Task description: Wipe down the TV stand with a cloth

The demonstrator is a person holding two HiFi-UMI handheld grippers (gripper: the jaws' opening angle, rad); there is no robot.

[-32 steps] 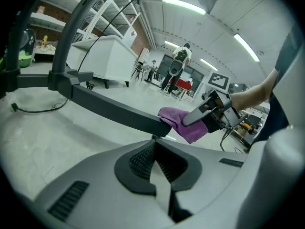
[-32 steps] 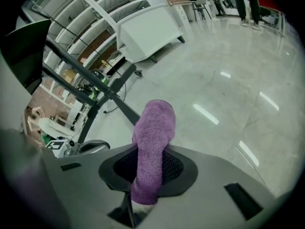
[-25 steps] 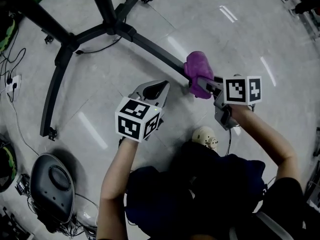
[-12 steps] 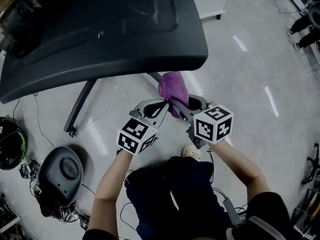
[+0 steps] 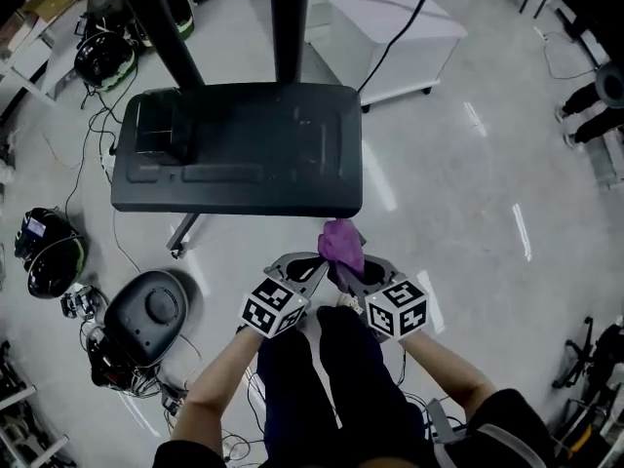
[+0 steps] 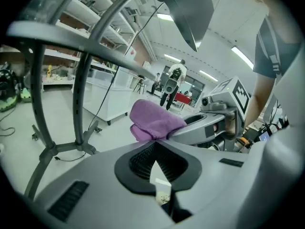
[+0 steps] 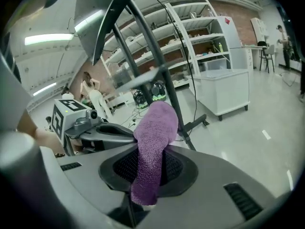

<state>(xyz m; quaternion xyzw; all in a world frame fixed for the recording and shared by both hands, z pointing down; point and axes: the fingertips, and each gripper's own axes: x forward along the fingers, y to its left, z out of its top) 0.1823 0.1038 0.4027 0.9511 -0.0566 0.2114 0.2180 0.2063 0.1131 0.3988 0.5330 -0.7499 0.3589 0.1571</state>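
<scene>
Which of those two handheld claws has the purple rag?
The right gripper: the purple cloth is pinched between its jaws. The left gripper has its jaws closed with nothing between them.

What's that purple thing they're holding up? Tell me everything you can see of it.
It is a purple cloth, fuzzy like microfibre, bunched into a soft lump. The right gripper is shut on its middle: a rounded wad sticks out beyond the jaws, and a narrower tail hangs back between them. It is held in the air near the TV stand's dark shelf, apart from it. The left gripper is shut and holds nothing, its tips close beside the cloth.
</scene>
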